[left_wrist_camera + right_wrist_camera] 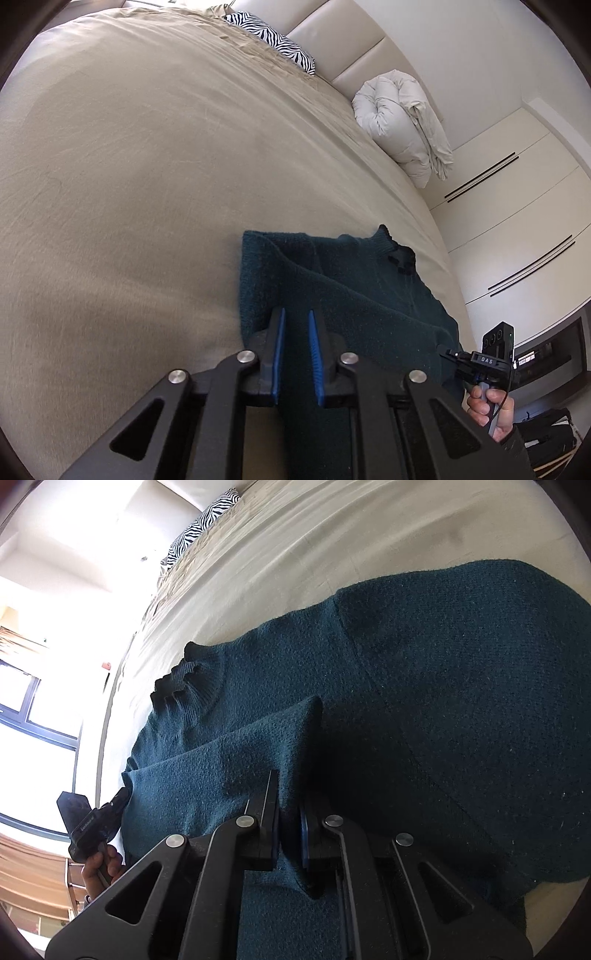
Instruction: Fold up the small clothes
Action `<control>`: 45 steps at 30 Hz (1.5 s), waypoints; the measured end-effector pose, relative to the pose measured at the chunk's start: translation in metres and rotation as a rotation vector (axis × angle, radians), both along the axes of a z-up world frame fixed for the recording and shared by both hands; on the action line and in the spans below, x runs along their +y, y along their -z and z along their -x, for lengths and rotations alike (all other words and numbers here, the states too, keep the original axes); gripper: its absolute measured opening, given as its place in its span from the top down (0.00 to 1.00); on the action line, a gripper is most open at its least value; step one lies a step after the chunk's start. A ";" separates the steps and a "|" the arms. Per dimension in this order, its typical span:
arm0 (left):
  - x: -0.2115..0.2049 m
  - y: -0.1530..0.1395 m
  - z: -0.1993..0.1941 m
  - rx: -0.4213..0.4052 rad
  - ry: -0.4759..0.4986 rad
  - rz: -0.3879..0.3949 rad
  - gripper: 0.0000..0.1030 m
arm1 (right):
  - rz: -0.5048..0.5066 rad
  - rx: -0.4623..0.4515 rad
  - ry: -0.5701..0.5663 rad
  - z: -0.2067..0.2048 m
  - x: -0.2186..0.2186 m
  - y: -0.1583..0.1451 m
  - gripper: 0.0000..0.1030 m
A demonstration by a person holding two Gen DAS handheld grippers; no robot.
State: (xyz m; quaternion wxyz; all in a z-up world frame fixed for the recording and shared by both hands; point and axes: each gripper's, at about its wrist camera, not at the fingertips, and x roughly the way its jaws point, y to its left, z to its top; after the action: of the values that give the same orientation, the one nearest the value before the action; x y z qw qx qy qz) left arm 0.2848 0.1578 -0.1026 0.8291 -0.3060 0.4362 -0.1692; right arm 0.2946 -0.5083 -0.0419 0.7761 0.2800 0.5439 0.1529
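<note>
A dark teal knit sweater (pixel 351 291) lies on the beige bed sheet (pixel 147 184), its collar toward the headboard. My left gripper (pixel 295 317) has blue pads a little apart, with a fold of the sweater between them. In the right wrist view the sweater (pixel 443 701) fills most of the frame. My right gripper (pixel 290 794) is shut on a raised fold of the sweater, likely a sleeve (pixel 258 746), lifted over the body. The right gripper also shows in the left wrist view (pixel 448 356), and the left gripper in the right wrist view (pixel 122 794).
A zebra-print pillow (pixel 273 40) lies at the head of the bed. A rolled white duvet (pixel 399 122) sits by the padded headboard (pixel 332 37). White wardrobe doors (pixel 517 221) stand beyond the bed edge. A bright window (pixel 29 720) is at the left.
</note>
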 end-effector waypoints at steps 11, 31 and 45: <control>-0.016 -0.009 0.056 -0.012 0.063 -0.126 0.79 | -0.030 0.003 0.060 0.017 -0.016 -0.002 0.92; -0.074 -0.078 0.122 -0.153 0.062 -0.253 0.40 | -0.128 -0.146 0.723 0.218 -0.287 -0.031 0.31; -0.136 -0.053 0.130 -0.055 0.139 -0.103 0.36 | -0.242 -0.106 0.981 0.205 -0.410 0.022 0.90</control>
State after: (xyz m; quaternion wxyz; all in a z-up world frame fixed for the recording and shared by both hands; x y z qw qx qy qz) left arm 0.1552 0.0221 -0.0492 0.8416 -0.2272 0.4415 -0.2124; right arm 0.0895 -0.9180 -0.0639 0.7450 0.5825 0.2865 -0.1538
